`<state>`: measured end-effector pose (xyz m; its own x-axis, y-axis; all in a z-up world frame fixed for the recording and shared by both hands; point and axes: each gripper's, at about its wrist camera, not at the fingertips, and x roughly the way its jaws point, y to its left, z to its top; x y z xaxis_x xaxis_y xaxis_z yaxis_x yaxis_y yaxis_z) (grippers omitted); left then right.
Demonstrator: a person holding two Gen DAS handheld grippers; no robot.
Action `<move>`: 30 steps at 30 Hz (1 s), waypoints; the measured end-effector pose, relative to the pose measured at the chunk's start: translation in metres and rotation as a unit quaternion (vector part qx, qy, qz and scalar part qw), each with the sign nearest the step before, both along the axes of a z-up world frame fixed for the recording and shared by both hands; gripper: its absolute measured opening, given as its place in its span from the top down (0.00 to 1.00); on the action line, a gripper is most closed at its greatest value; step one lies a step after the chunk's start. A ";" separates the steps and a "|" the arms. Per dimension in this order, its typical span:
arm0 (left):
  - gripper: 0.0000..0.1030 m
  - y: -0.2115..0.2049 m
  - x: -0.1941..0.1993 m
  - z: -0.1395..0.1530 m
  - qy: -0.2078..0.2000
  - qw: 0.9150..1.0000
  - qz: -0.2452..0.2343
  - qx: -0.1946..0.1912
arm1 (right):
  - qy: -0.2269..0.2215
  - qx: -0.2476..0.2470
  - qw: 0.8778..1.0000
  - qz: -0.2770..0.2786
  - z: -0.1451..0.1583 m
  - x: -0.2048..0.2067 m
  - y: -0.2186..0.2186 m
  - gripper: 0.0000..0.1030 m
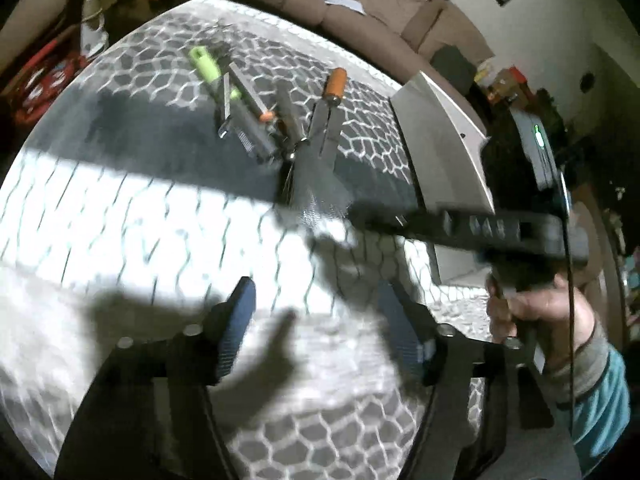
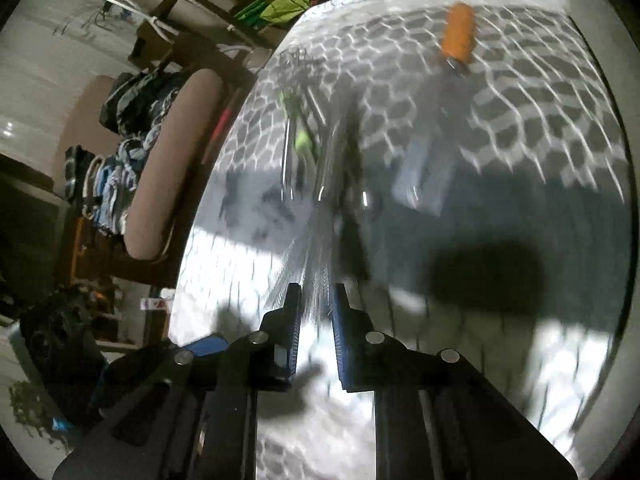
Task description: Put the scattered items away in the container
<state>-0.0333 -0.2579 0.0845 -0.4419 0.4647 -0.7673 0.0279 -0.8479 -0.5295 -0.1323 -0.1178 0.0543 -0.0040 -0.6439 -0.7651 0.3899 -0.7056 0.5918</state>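
Gripping a blurred silvery mesh tool, the right gripper is clamped; left gripper gapes empty; white container at two o'clock.

My left gripper has a black frame with two blue ribbed pads and round silver screws on its shoulders. My right gripper is built the same: black arms, blue ribbed pads, silver screws. From the left camera I see its black body with a green light and a thin black cable. The hand on it wears a grey cuff under a teal sleeve.
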 end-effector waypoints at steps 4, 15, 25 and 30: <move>0.34 -0.001 0.021 0.003 -0.022 0.999 0.029 0.012 | -0.002 0.012 1.000 0.017 -0.007 0.051 0.023 0.90; 0.21 -0.009 0.002 -0.008 -0.011 0.991 0.128 0.043 | 0.040 -0.019 0.997 -0.065 0.016 0.058 0.061 0.49; 0.21 -0.022 -0.050 -0.042 -0.024 0.985 0.148 0.088 | 0.048 0.010 0.994 -0.093 -0.013 -0.049 -0.003 0.45; 0.21 -0.021 -0.056 -0.034 -0.020 0.986 0.138 0.094 | 0.026 0.054 0.998 -0.034 -0.044 -0.056 -0.037 0.82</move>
